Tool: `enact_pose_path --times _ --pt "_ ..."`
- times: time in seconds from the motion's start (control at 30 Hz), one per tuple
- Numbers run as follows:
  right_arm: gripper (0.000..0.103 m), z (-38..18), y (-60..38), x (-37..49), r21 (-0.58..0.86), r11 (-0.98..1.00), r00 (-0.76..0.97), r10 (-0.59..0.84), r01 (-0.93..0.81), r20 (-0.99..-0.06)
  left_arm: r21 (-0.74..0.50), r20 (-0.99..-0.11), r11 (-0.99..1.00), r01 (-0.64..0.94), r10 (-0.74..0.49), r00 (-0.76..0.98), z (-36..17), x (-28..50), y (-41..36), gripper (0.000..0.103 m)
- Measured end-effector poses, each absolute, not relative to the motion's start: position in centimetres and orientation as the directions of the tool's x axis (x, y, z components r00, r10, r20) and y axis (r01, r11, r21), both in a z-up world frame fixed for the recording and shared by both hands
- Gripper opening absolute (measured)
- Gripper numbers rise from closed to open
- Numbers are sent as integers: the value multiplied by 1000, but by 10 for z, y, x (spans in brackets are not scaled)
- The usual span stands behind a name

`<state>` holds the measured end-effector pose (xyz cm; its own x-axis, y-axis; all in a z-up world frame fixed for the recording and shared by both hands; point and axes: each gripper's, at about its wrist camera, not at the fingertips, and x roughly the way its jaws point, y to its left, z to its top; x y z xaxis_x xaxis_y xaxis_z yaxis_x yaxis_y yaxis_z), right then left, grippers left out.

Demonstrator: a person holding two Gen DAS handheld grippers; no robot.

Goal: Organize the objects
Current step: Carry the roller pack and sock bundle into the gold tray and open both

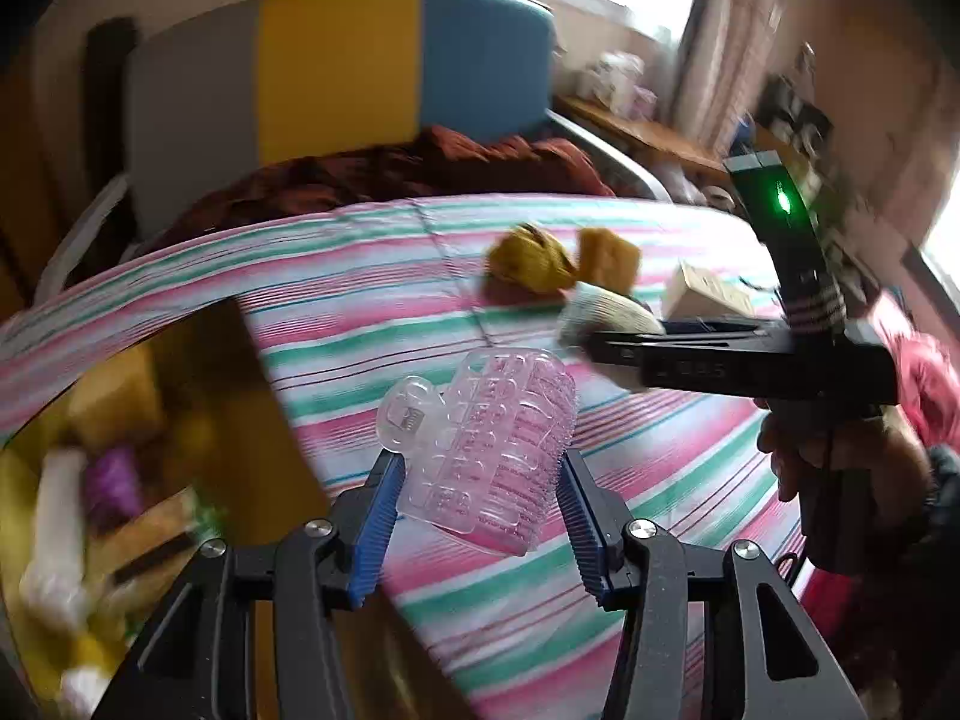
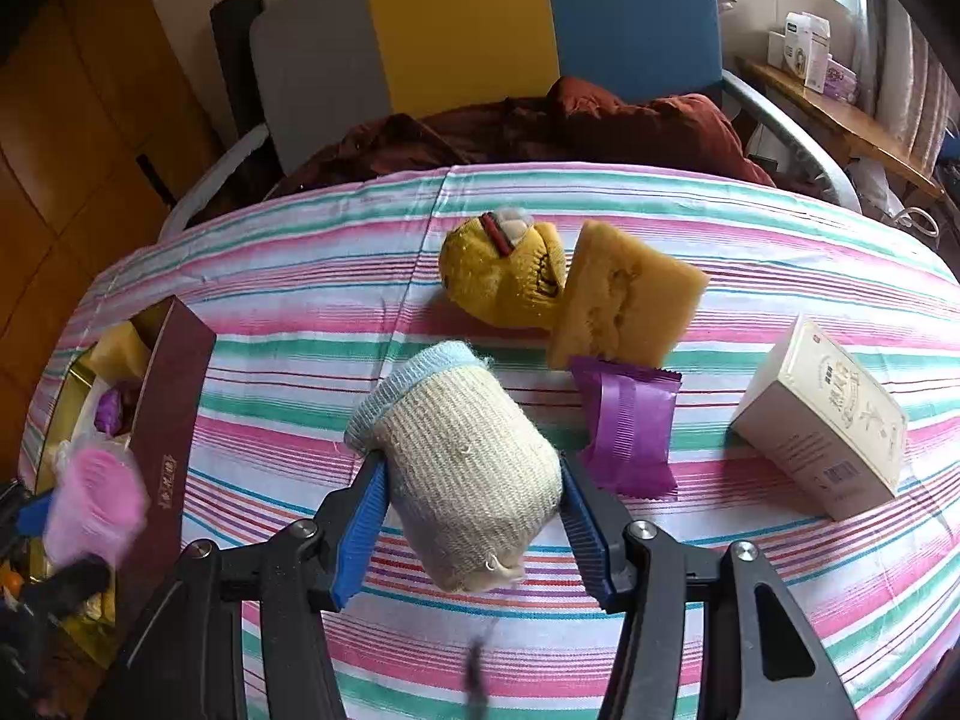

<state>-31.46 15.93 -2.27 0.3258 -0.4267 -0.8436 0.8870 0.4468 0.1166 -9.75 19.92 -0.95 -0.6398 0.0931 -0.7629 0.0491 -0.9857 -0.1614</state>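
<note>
Two grips: the left hand-held gripper (image 1: 477,516) is clamped on a clear pink spiky hair roller (image 1: 492,450); the right hand-held gripper (image 2: 471,516) is clamped on a beige rolled sock (image 2: 468,474), both held above the striped bed (image 2: 780,228).
Destination: probably the open maroon box (image 2: 165,420) at the bed's left edge, though the left view is blurred.
Risk, roller: slick rounded plastic could twist out of the pads.
Risk, sock: soft knit may sag, slip free and roll.
Risk, clutter: the purple wrapper (image 2: 630,426), sponge (image 2: 624,294) and yellow plush toy (image 2: 504,270) lie near the right hand-held gripper's path.
</note>
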Motion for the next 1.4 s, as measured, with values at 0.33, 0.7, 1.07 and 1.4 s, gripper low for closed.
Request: enact_pose_path --times 0.33,0.7,1.07,1.4 --pt "56 -9 193 -285 170 543 425 -388 823 -818 -176 -749 -934 311 -78 -658 -1 -15 101 53" --pt "56 7 256 -203 234 678 543 -285 696 -790 -127 -740 -873 470 -232 -631 -9 45 60 53" --pt "56 21 282 -145 217 726 555 -263 652 -789 -98 -692 -868 487 -292 -660 2 56 59 54" --pt "59 21 292 -133 182 730 543 -295 659 -786 -95 -688 -856 509 -313 -655 4 61 57 54"
